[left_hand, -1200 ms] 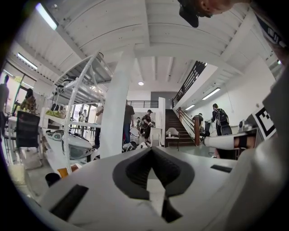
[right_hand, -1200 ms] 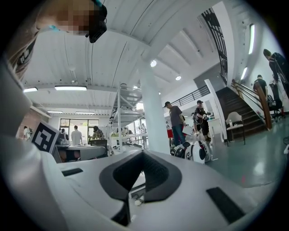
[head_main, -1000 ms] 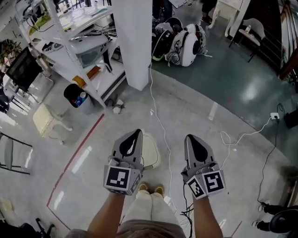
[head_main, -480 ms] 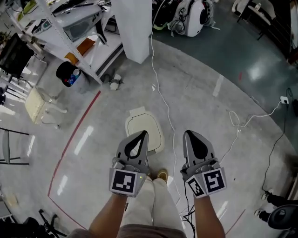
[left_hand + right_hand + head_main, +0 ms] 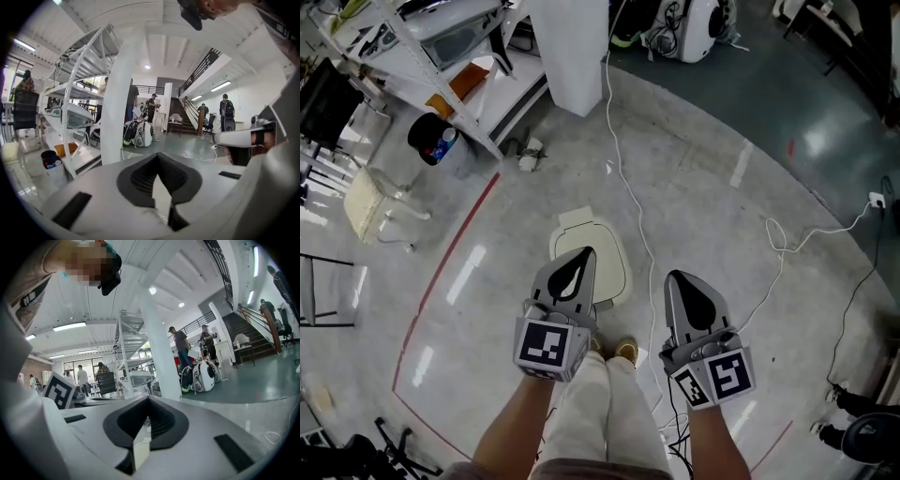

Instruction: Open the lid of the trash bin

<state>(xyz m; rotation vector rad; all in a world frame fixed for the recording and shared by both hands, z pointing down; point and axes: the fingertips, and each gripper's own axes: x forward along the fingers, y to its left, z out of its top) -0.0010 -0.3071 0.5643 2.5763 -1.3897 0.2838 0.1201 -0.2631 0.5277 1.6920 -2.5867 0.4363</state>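
Note:
The trash bin (image 5: 610, 260) stands on the concrete floor just ahead of my feet, its cream lid lying flat and closed, with the hinge end farthest from me. My left gripper (image 5: 580, 253) hangs above the bin's left part, shut and holding nothing. Off the bin's right side is my right gripper (image 5: 679, 277), also shut and empty. The bin does not show in the left gripper view, where the left gripper (image 5: 158, 158) points level into the hall. The right gripper (image 5: 148, 400) points the same way in the right gripper view.
A white pillar (image 5: 572, 52) and a white shelving rack (image 5: 441, 47) stand ahead. A black bucket (image 5: 429, 139) and a cream chair (image 5: 367, 202) are at the left. A white cable (image 5: 624, 192) runs past the bin. A red line (image 5: 450, 270) marks the floor.
I have stepped forward, so the pillar and rack slid up the view. The bin, half hidden behind the left gripper before, shows ahead of it. Both grippers stay shut.

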